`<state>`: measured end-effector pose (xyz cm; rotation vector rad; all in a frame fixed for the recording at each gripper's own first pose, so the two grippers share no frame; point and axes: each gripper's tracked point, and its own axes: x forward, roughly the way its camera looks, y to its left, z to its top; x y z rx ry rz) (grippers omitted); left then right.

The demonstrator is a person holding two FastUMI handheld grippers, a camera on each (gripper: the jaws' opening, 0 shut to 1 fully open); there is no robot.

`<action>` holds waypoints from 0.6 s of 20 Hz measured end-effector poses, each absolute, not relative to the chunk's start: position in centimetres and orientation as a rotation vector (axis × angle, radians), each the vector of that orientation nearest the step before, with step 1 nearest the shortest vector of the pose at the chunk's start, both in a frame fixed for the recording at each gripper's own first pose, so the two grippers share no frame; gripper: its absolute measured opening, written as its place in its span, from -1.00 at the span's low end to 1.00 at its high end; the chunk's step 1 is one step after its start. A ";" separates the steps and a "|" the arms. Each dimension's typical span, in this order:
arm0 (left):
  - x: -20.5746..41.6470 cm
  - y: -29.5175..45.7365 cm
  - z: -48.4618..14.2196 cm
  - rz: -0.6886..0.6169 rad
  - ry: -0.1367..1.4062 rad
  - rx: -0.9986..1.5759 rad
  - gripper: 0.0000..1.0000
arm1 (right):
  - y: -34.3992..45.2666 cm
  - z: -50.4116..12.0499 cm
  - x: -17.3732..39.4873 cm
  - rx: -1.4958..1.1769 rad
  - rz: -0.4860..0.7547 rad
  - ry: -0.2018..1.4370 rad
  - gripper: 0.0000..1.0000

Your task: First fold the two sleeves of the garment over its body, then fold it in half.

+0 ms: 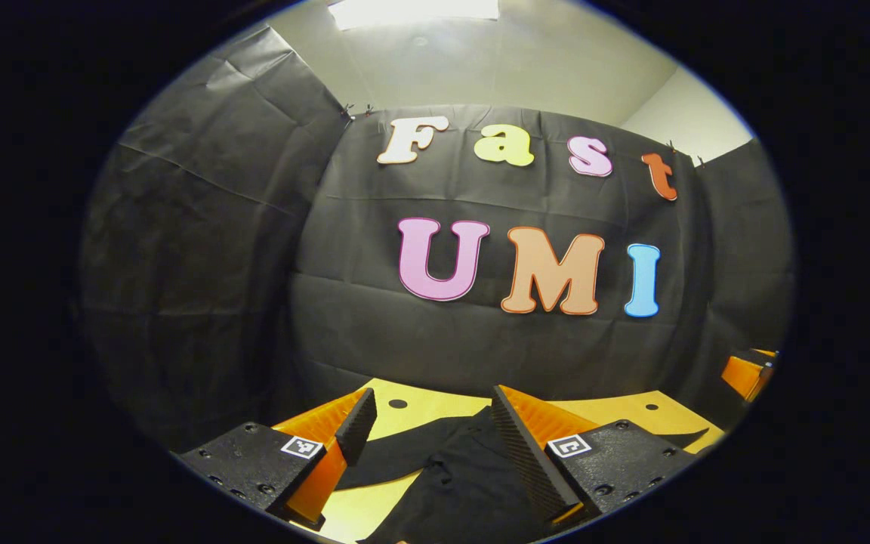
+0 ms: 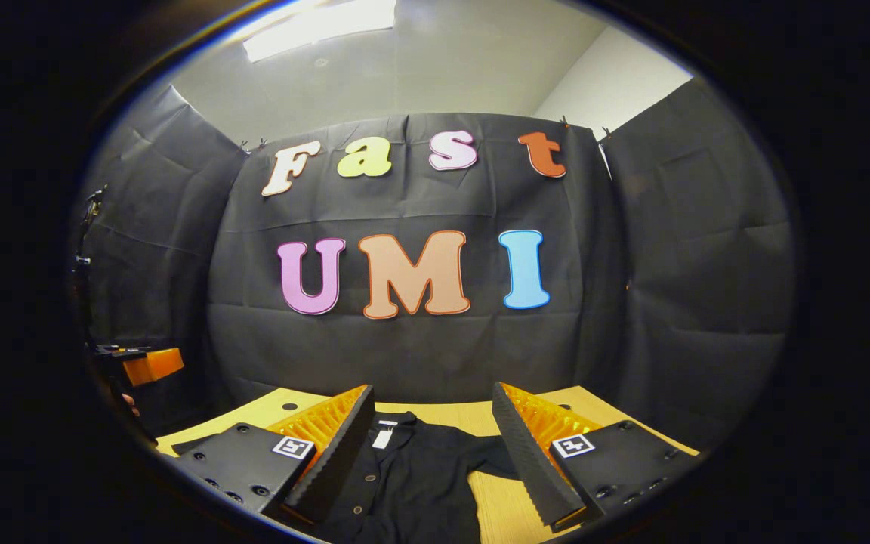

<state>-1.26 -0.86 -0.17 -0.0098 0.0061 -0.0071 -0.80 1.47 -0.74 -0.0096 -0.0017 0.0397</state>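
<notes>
A black garment [image 1: 458, 476] lies flat on the yellow table [image 1: 631, 412]. In the left gripper view one sleeve [image 1: 393, 457] stretches out to the left of its body. My left gripper [image 1: 432, 393] hovers just above the cloth, open, with nothing between its fingers. In the right gripper view the garment [image 2: 405, 483] shows a buttoned front, a collar with a white label [image 2: 384, 436] and a short sleeve [image 2: 492, 457] spread to the right. My right gripper [image 2: 432, 389] is open above it and holds nothing.
The table [image 2: 276, 408] ends at the black booth wall behind. Part of the right gripper [image 1: 748, 372] appears at the right edge of the left gripper view. The left gripper [image 2: 149, 365], with a hand below it, is seen at the left of the right gripper view.
</notes>
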 end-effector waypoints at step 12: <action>-1.8 -0.2 -0.6 0.020 0.019 0.025 0.84 | 1.6 -0.9 -0.4 -0.019 0.062 0.010 0.96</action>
